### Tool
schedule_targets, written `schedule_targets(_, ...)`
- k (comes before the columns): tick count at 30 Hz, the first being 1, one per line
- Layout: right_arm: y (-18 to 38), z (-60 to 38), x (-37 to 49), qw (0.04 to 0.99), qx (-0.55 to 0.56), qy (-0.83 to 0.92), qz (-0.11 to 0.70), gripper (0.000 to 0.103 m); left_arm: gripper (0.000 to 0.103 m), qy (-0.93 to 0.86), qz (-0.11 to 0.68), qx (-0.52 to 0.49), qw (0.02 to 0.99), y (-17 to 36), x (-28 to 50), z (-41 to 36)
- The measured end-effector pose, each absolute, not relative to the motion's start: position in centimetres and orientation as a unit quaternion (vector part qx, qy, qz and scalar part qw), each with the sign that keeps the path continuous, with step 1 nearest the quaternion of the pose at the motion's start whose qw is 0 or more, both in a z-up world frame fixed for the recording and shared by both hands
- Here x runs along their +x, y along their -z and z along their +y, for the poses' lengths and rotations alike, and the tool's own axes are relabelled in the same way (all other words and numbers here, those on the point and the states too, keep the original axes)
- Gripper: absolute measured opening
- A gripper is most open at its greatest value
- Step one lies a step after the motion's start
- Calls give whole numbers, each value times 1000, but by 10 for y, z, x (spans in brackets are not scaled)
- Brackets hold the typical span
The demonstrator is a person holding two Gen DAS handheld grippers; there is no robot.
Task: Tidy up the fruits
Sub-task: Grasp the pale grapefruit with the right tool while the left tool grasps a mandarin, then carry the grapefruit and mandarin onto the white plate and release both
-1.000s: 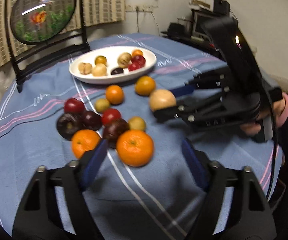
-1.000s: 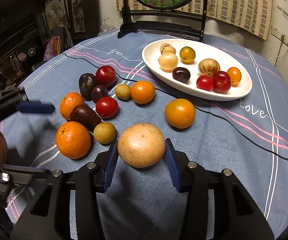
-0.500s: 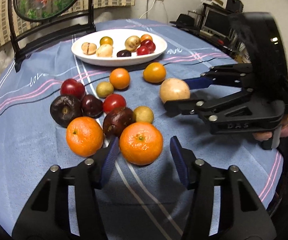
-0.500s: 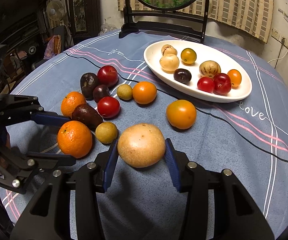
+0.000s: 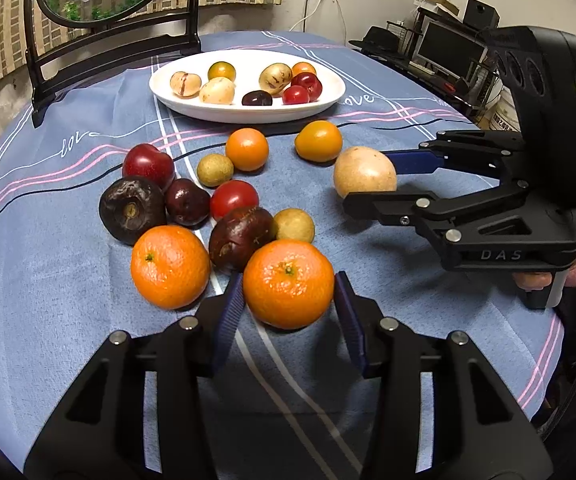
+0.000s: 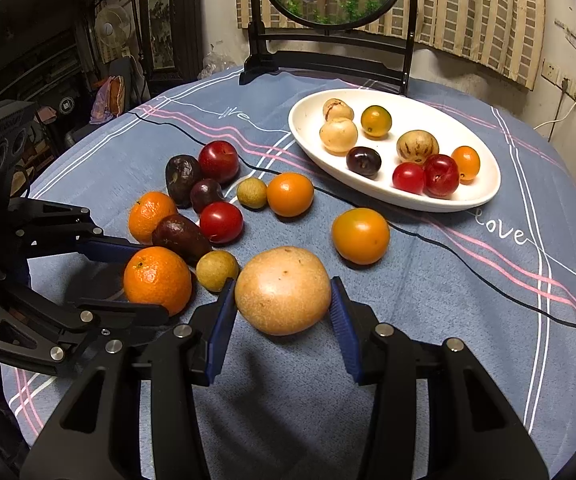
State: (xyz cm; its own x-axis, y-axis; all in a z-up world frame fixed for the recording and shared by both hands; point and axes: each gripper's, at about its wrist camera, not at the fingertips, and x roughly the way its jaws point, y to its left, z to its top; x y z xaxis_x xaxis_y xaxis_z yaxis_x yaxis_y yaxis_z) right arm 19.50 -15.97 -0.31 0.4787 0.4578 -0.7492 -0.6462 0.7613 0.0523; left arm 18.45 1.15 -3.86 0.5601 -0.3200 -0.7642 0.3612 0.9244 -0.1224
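Observation:
In the left wrist view my left gripper (image 5: 288,280) is closing its jaws on a large orange (image 5: 288,284) at the near edge of the fruit cluster, and both blue pads meet its sides. My right gripper (image 6: 282,284) is shut on a big pale tan fruit (image 6: 283,290), low over the cloth. That fruit (image 5: 364,172) and the right gripper (image 5: 368,178) show at the right of the left wrist view. The left gripper (image 6: 150,280) and its orange (image 6: 157,278) show at the left of the right wrist view. A white oval plate (image 6: 408,196) holds several small fruits.
Loose on the blue tablecloth (image 5: 68,300) lie a second orange (image 5: 170,266), dark purple fruits (image 5: 132,208), red ones (image 5: 234,200), small greenish ones (image 5: 294,224) and two small orange-yellow fruits (image 5: 318,140). A black stand with a round fish picture (image 6: 328,52) sits behind the plate.
My left gripper moved in over the large orange and its jaws narrowed until the pads reached it. The right gripper and its pale fruit stayed put.

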Motion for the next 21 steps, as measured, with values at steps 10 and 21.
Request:
schedule_targets(10,-10,-177,206,864,-58,-326,381,47,46,200,384,-18,901,18,175,22)
schedule_targets(21,-31,-214,264,919,80,-247,296,47,47,167,349,-48,921,-30,238,22)
